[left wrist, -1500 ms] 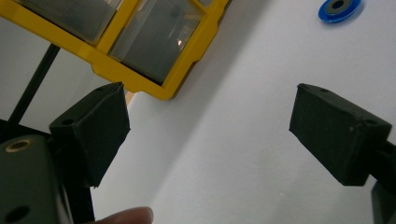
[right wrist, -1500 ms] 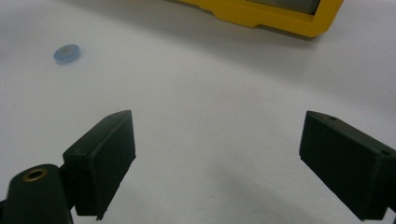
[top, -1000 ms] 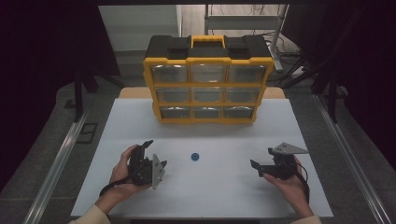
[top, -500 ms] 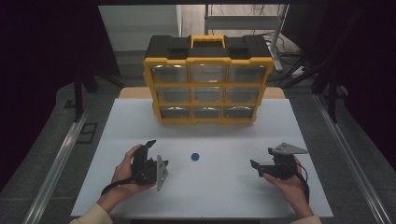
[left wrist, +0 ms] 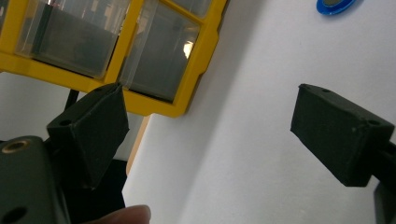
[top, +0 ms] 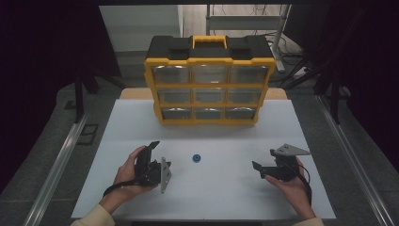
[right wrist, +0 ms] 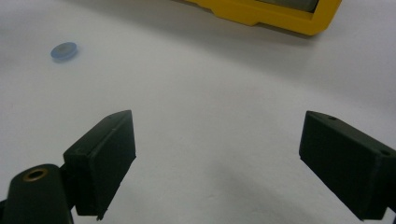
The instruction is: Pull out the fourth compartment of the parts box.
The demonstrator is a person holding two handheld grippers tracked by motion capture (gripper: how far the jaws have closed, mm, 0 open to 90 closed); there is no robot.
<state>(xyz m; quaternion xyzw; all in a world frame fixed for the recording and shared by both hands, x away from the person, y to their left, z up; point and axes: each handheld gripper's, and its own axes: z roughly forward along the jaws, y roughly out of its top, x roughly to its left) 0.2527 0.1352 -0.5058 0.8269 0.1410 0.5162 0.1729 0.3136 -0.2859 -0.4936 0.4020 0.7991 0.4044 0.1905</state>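
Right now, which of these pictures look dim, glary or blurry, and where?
High view: dark all round, the white table lit, its far edge shaded under the yellow organizer. Left gripper view: a glare spot on a clear drawer front; the near black tongs look soft. Right gripper view: the small blue disc is pale and blurred.

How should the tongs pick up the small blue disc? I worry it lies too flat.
Grip the blue disc across its rim, coming straight down from above with jaws open. It lies flat on the white table with open space around, so probably only its thin edge offers purchase.
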